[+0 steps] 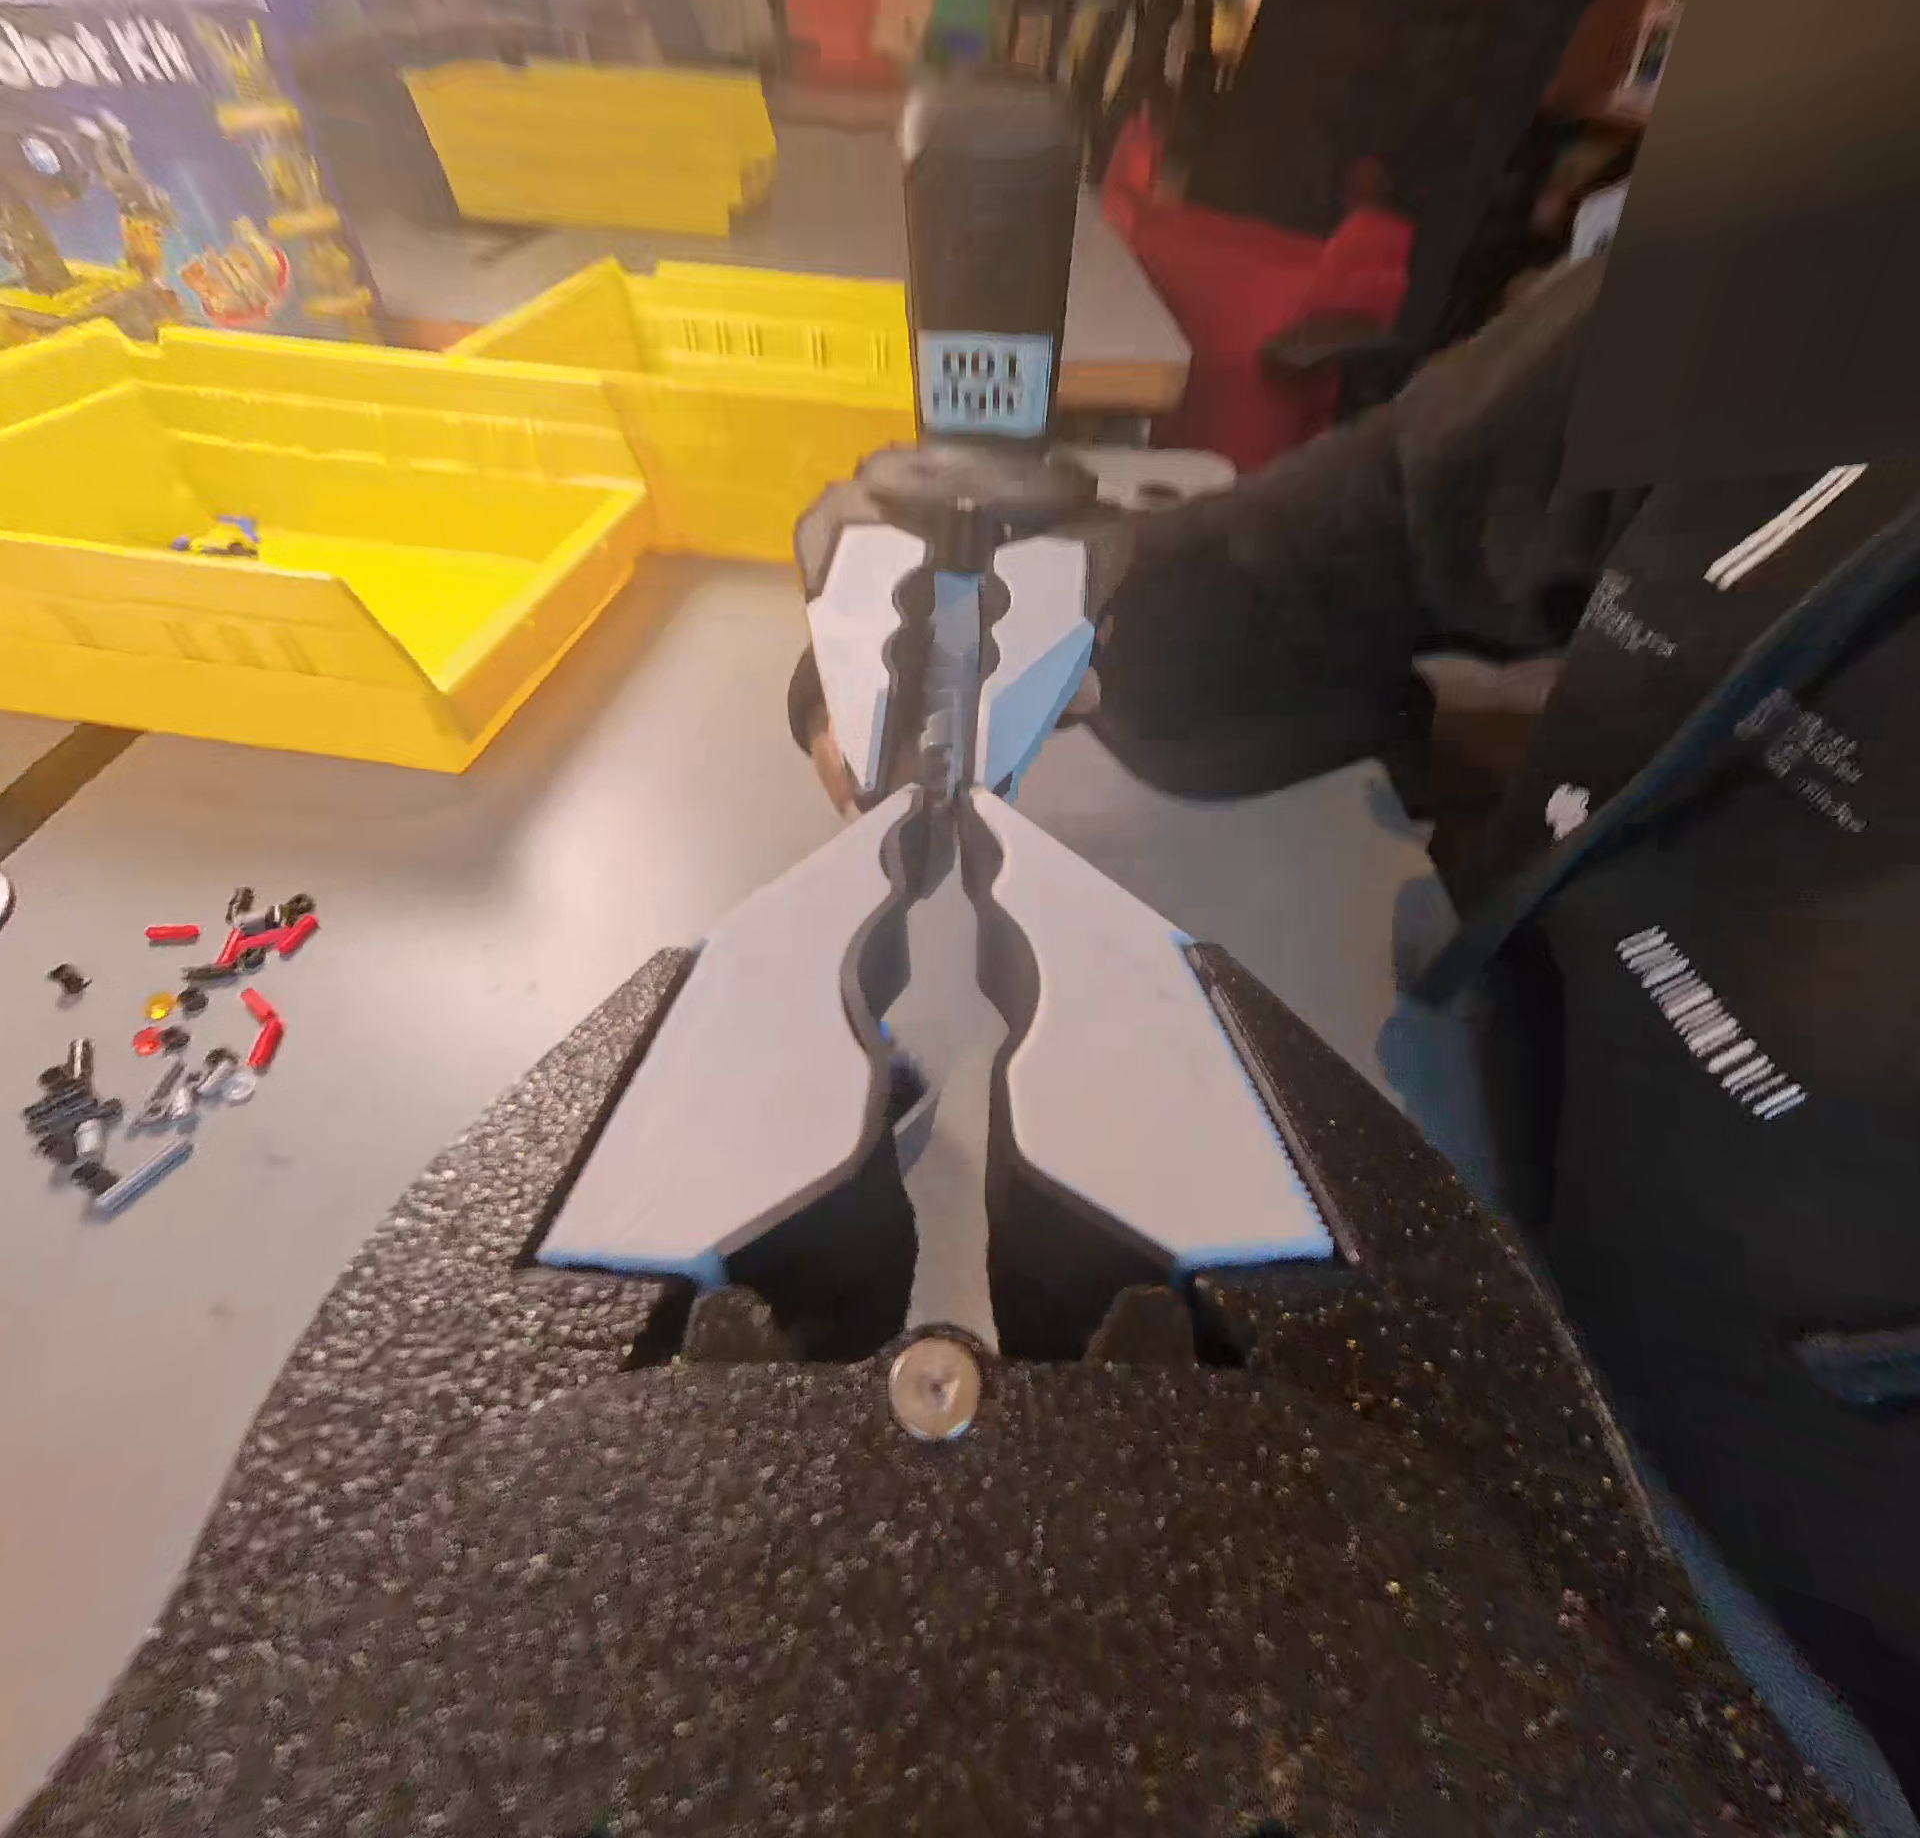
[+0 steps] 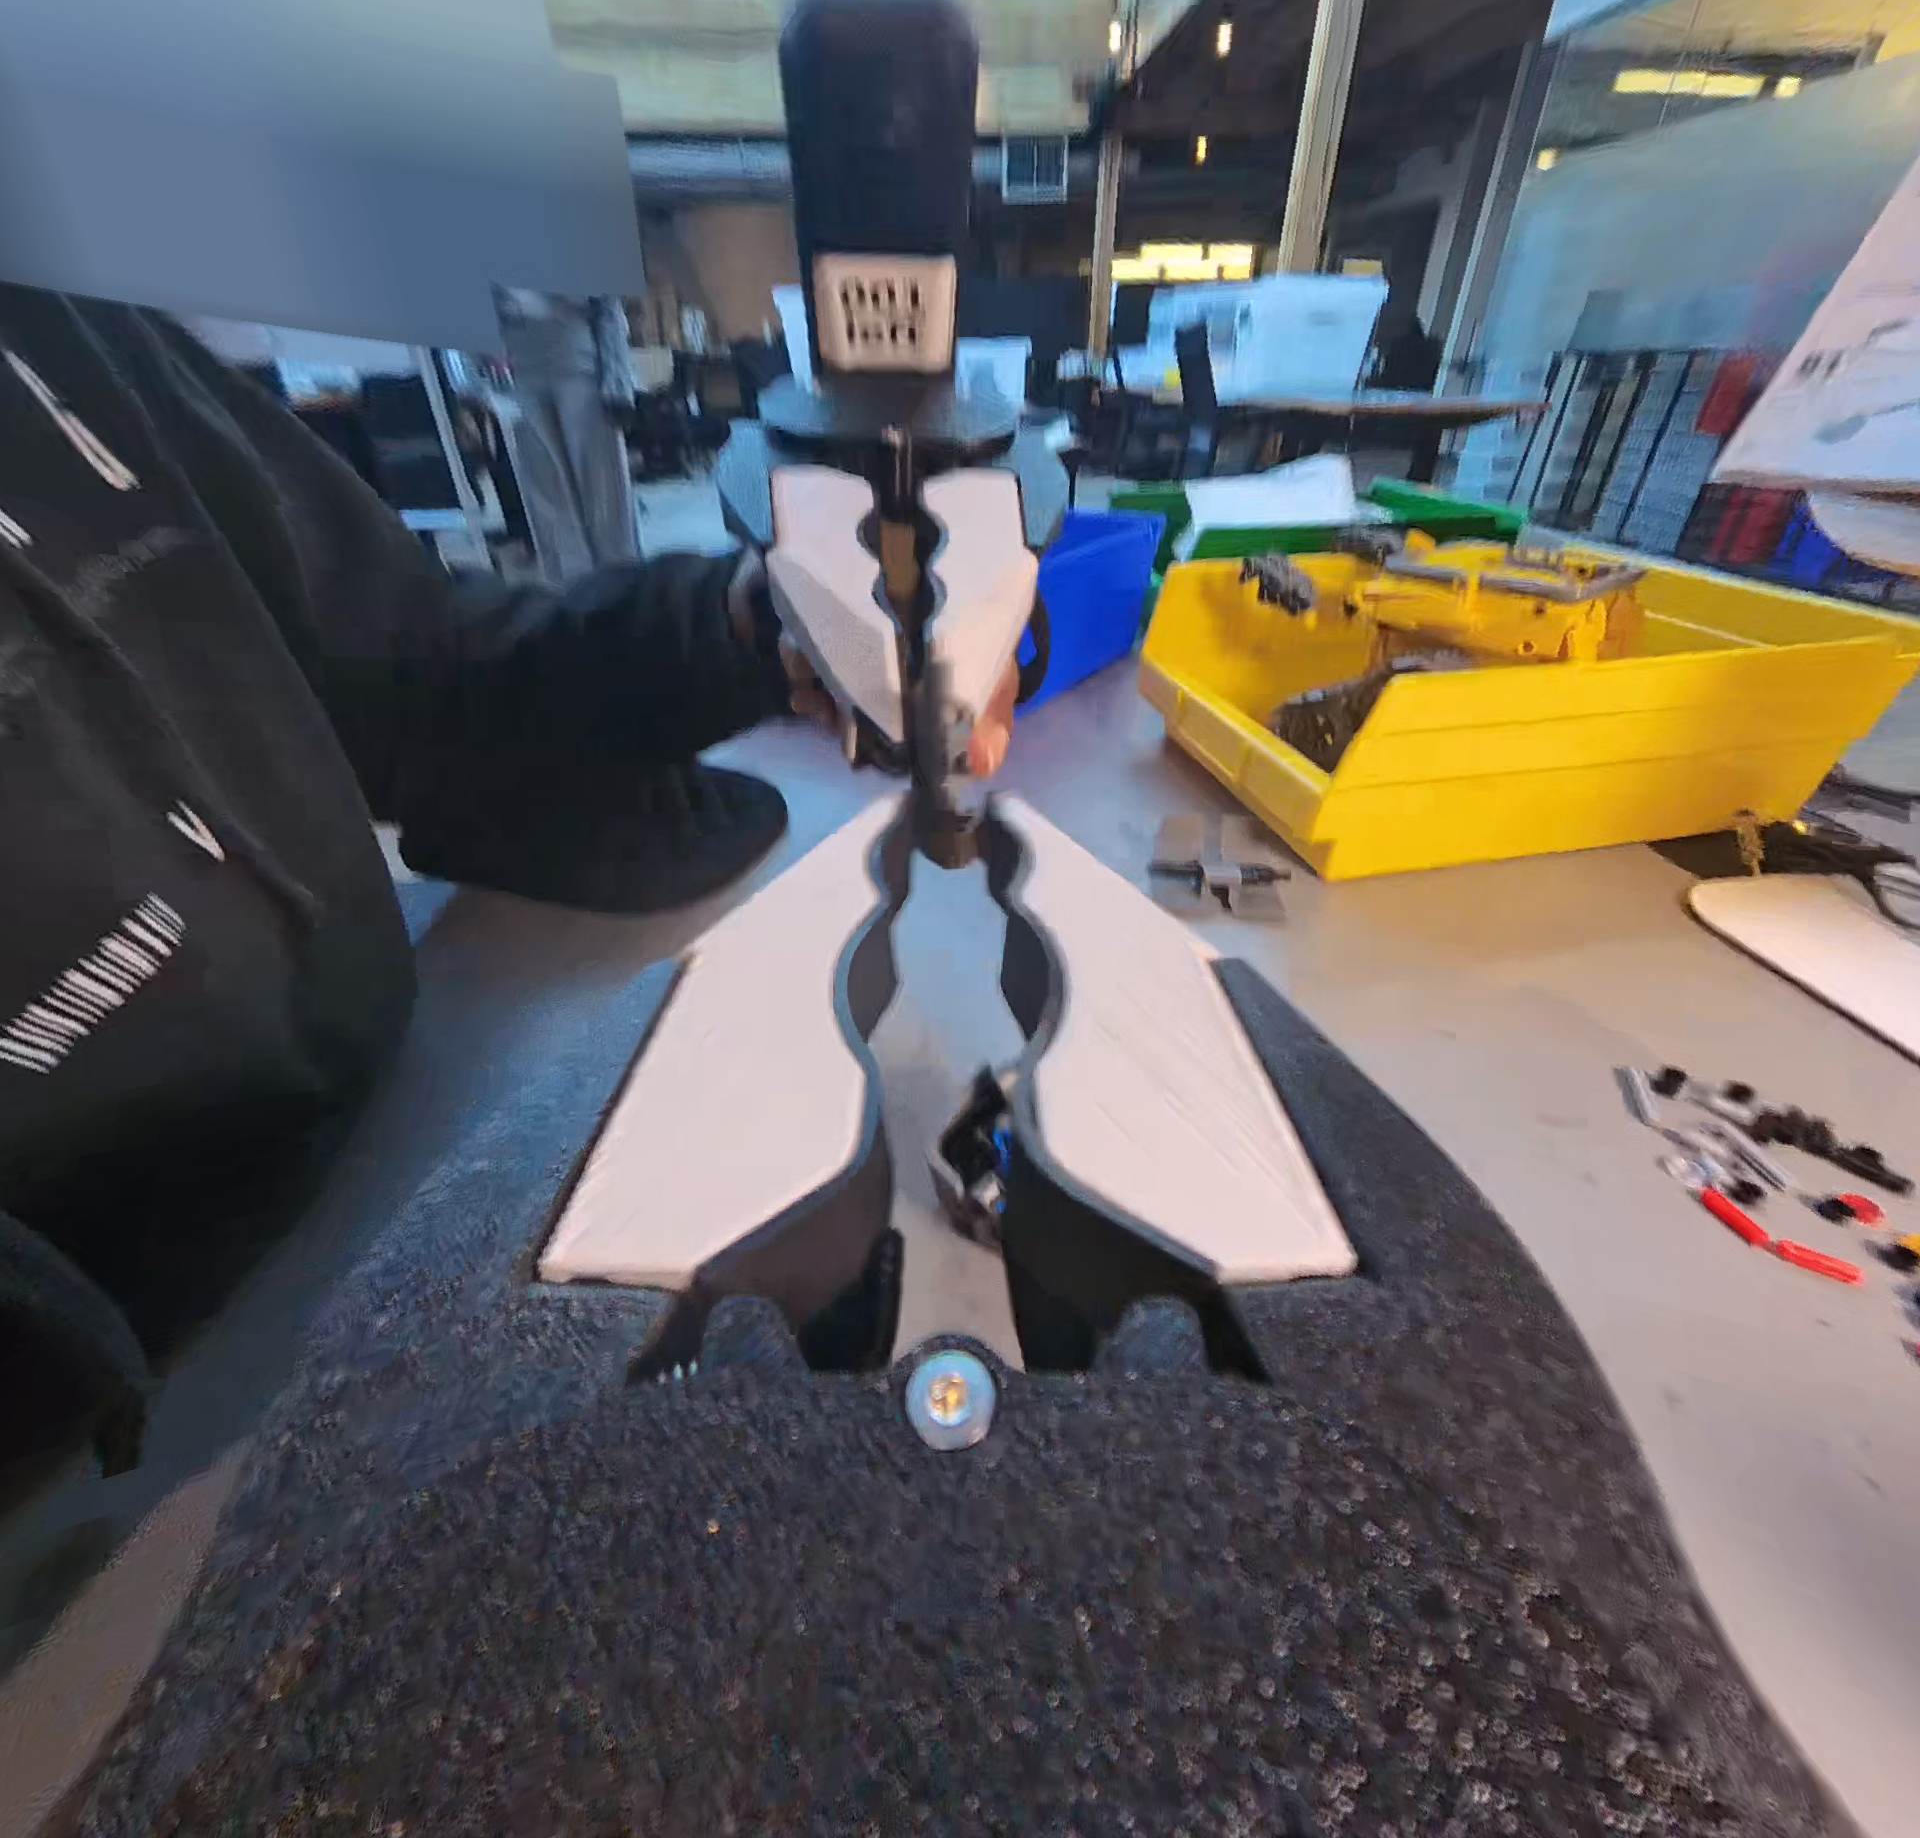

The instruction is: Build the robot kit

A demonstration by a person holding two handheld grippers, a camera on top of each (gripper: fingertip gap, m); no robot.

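My two grippers face each other tip to tip above the grey table (image 1: 520, 905). In the left wrist view my left gripper (image 1: 940, 806) has its fingertips nearly together on the near end of a slim grey and black toy part (image 1: 940, 723). The right gripper (image 1: 940, 765) opposite grips the same part farther up. In the right wrist view my right gripper (image 2: 948, 817) is shut on the dark end of that part (image 2: 948, 838). The part runs on into the fingers of the left gripper (image 2: 925, 749). The picture is blurred, so the part's shape is unclear.
Yellow bins (image 1: 312, 583) and a printed kit box (image 1: 156, 157) stand at the left. Loose red, black and grey parts (image 1: 166, 1040) lie on the table. A yellow bin of parts (image 2: 1507, 739), a blue bin (image 2: 1101, 583) and a grey piece (image 2: 1221, 869) are at the right. A person's dark sleeve (image 2: 520, 697) is close. My two grippers' fingertips are within a few centimetres of each other.
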